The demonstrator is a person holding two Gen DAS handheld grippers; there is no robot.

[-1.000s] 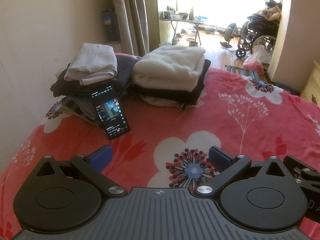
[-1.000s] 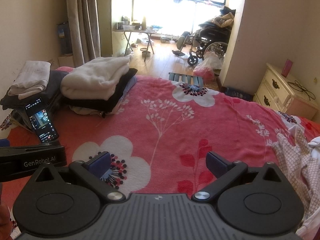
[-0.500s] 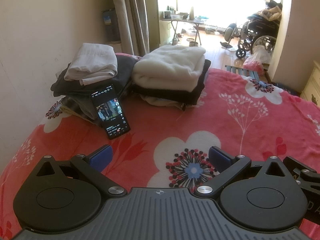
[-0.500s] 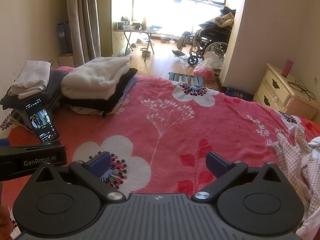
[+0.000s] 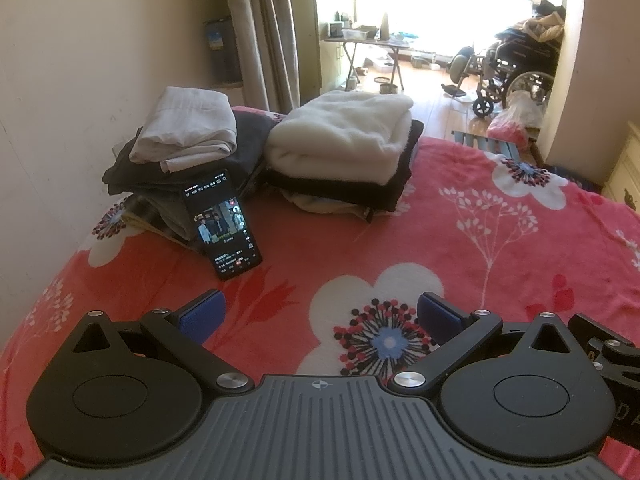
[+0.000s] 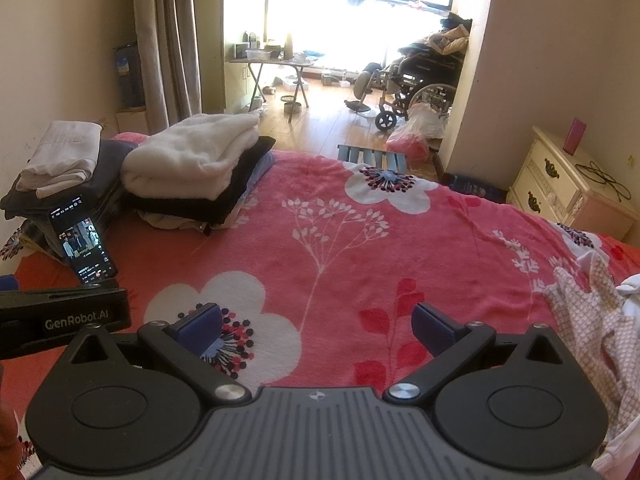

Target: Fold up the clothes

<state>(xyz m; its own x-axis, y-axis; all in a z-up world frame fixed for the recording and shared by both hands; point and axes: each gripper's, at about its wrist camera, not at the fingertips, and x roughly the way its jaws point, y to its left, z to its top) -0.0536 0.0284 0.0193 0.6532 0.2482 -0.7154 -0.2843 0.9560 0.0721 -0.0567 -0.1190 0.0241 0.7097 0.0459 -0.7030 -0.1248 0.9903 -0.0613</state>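
Checked garment crumpled right of right hand-held gripper, both hand-held grippers spread, empty

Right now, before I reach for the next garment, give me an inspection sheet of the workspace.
Surface: red floral blanket on a bed, middle bare.
Job's things: two folded stacks at the far left, one topped by a white fleece, one by a pale folded cloth; unfolded checked garment at the right edge.
Clutter: phone, screen lit, leaning against the left stack.
Grippers: left gripper open and empty; right gripper open and empty, both low over the blanket.
Cables: a dark cord on the dresser; none on the bed.
Surroundings: wheelchair, folding table, curtain, bright window.
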